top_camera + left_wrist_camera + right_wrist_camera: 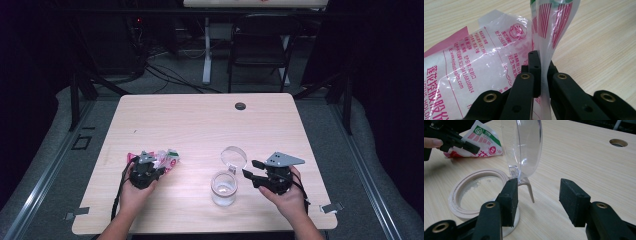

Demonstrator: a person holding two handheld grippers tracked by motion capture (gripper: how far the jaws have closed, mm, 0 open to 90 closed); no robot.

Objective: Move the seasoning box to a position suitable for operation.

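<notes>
Clear plastic film of a printed packet (499,55) is pinched flat between the closed jaws of the left gripper (541,67), which clamps 1 upright fold of the packet just above the wooden table (599,37). In the high view the packet (167,157) lies at the table's left front, under and ahead of the left gripper (150,167). The glass jar (224,187) stands near the front centre with its hinged clear lid (234,156) swung up and open, so the opening step appears done. The right gripper (539,202) waits just beside the jar's pale rim (456,192), its jaws spread wide with nothing between the pads; 1 pad sits close to the hinge, though contact cannot be confirmed. Judged from this layout, the packet is gripped but not yet carried to the jar, and filling and closing are left.

The packet's contents are not visible, and its lower edge is cut off by the jaws. A whitish smear inside the jar may be residue; its nature is unclear.
</notes>
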